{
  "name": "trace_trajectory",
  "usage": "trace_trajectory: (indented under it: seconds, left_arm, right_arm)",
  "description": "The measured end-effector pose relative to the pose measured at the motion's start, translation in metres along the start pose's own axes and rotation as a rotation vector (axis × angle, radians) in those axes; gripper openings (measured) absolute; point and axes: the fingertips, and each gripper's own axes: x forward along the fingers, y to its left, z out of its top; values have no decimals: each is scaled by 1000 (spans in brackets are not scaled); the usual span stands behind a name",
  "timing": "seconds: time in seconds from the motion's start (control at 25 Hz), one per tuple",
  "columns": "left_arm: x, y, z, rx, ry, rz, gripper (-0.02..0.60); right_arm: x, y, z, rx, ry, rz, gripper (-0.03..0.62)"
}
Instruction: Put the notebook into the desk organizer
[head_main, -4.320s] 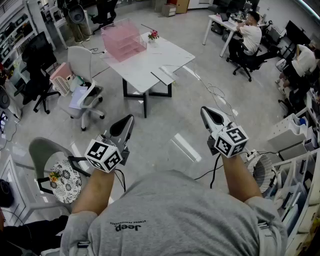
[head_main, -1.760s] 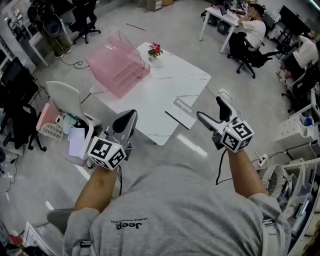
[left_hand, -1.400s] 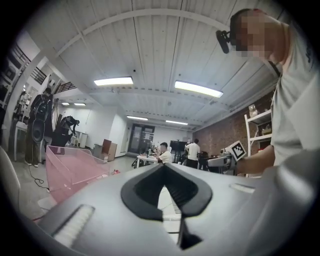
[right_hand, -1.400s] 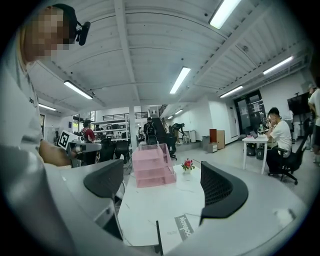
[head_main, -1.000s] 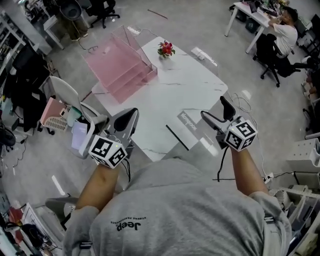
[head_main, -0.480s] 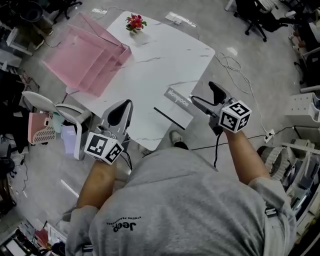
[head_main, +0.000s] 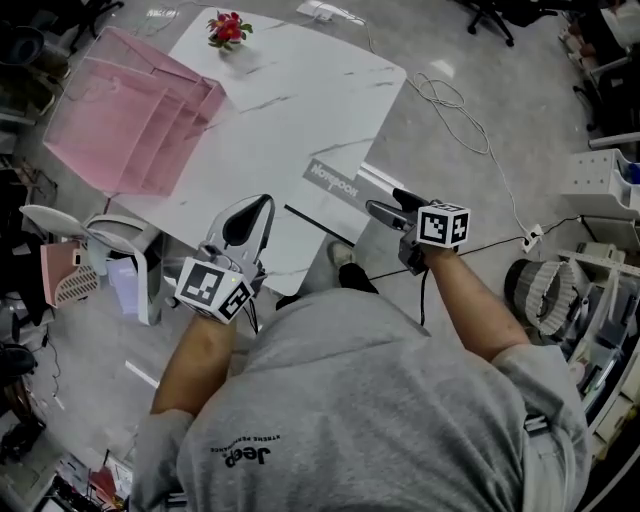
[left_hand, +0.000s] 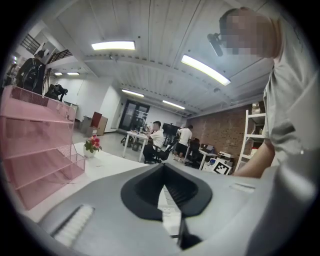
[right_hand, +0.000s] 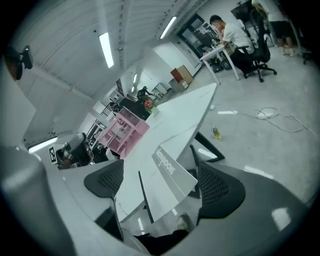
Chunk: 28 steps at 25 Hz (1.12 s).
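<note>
My right tongs (head_main: 384, 202) are wide apart, just beside the notebook (head_main: 322, 196) at the table (head_main: 300, 90) edge. My left tongs (head_main: 258, 208): closed, empty.

We see the notebook (head_main: 325, 203), pale grey with printed lettering on its cover and a dark strip along one edge. It lies closed and flat at the near edge of the white table (head_main: 300, 100). The desk organizer (head_main: 125, 110), pink and see-through with stacked sloping tiers, stands at the table's far left corner, well apart from the notebook.
</note>
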Motion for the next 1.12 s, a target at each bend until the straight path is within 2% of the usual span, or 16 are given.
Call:
trace_trajectory:
  seconds: [0.08, 0.16, 0.4, 0.56, 0.8, 0.84, 0.88, 0.92, 1.0, 1.12]
  left_arm:
    - [5, -3, -3, -4, 6, -2, 52]
    - [7, -6, -9, -10, 11, -2, 52]
    - [5, -11, -23, -25, 27, 3, 52]
    - [0, -9, -25, -35, 33, 22, 52]
    - [-9, -6, -25, -33, 30, 38, 52]
    - [-11, -6, -25, -33, 27, 39, 52]
    - [-12, -5, -24, -32, 24, 43, 52]
    - [-15, -5, -23, -32, 19, 47, 52]
    - [-21, -4, -19, -34, 6, 54, 52]
    - [-36, -1, -11, -27, -12, 59, 52]
  right_arm:
    - [13, -12, -21, 51, 58, 11, 456]
    - [29, -12, -40, 121, 102, 58, 456]
    - [57, -23, -78, 274, 176, 98, 454]
    - [69, -18, -86, 327, 187, 132, 452]
    - [78, -18, -80, 353, 169, 134, 435]
    - [78, -19, -78, 343, 164, 117, 359]
    - [78, -19, -74, 327, 158, 98, 147]
    - [77, -17, -71, 309, 155, 90, 80]
    - [72, -6, -63, 290, 153, 108, 12]
    - [58, 9, -48, 307, 111, 150, 11]
